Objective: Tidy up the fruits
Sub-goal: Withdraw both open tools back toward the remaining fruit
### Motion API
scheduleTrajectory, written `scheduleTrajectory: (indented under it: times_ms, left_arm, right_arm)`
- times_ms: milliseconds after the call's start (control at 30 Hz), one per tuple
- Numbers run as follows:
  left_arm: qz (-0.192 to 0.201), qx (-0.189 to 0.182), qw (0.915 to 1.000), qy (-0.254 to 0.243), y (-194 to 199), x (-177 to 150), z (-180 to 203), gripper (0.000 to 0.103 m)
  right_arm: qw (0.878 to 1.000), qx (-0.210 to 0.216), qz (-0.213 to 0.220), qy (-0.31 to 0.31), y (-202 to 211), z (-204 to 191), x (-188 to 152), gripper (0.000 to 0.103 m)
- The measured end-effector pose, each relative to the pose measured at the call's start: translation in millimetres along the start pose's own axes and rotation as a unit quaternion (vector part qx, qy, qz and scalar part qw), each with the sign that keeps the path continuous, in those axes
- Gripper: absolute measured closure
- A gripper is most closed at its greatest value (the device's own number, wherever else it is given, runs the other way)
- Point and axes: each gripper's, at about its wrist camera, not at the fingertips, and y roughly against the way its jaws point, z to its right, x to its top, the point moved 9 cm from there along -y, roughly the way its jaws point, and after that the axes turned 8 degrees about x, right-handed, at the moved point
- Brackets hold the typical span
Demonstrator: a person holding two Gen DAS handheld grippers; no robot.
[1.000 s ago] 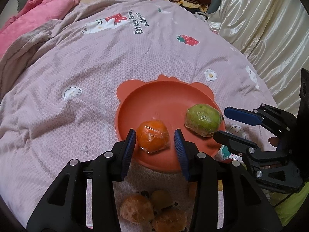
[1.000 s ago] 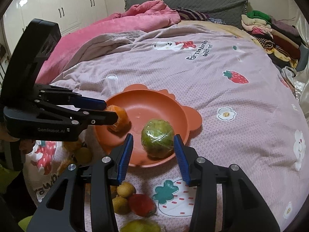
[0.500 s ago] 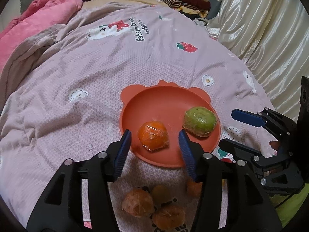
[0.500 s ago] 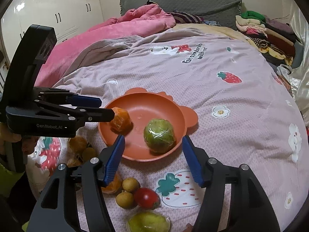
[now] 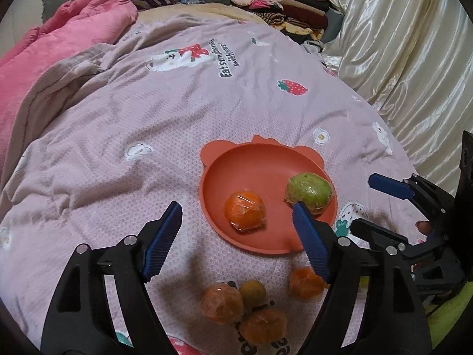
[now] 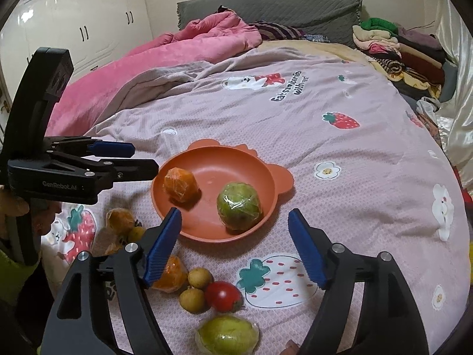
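Observation:
An orange bear-eared plate (image 5: 260, 162) (image 6: 212, 162) lies on the bedspread and holds a wrapped orange (image 5: 244, 210) (image 6: 180, 184) and a wrapped green fruit (image 5: 309, 188) (image 6: 239, 206). My left gripper (image 5: 236, 216) hovers above the plate's near edge, jaws opening, pads clear of the orange. My right gripper (image 6: 233, 222) stands back from the green fruit, jaws opening with nothing pressed between them. Loose wrapped oranges (image 5: 223, 303) and a small yellow fruit (image 5: 252, 293) lie in front of the plate.
Near the right gripper lie a red tomato (image 6: 222, 295), two small yellow fruits (image 6: 199, 278) and a wrapped green fruit (image 6: 226, 335). A pink blanket (image 6: 165, 56) is bunched at the back left, folded clothes (image 6: 399, 47) at the back right, a satin curtain (image 5: 399, 53) along the right.
Both grippers have widened and let go of their fruit, which now rest in the plate. Both have drawn back and the left has risen, so more loose fruit shows below.

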Motion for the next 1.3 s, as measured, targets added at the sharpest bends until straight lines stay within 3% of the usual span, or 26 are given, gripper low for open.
scheduleTrajectory:
  times_ms: [633, 1300]
  left_arm:
    - [0.025, 0.025, 0.9993, 0.008, 20.8, -6.5, -10.0, 0.010]
    - [0.045, 0.041, 0.9981, 0.013, 50.6, -21.0, -8.1, 0.010]
  right_arm:
    - [1.000, -0.017, 0.017, -0.004, 23.8, -3.7, -2.1, 0.011]
    - [0.999, -0.030, 0.022, -0.004, 46.8, -9.0, -8.4, 0.008]
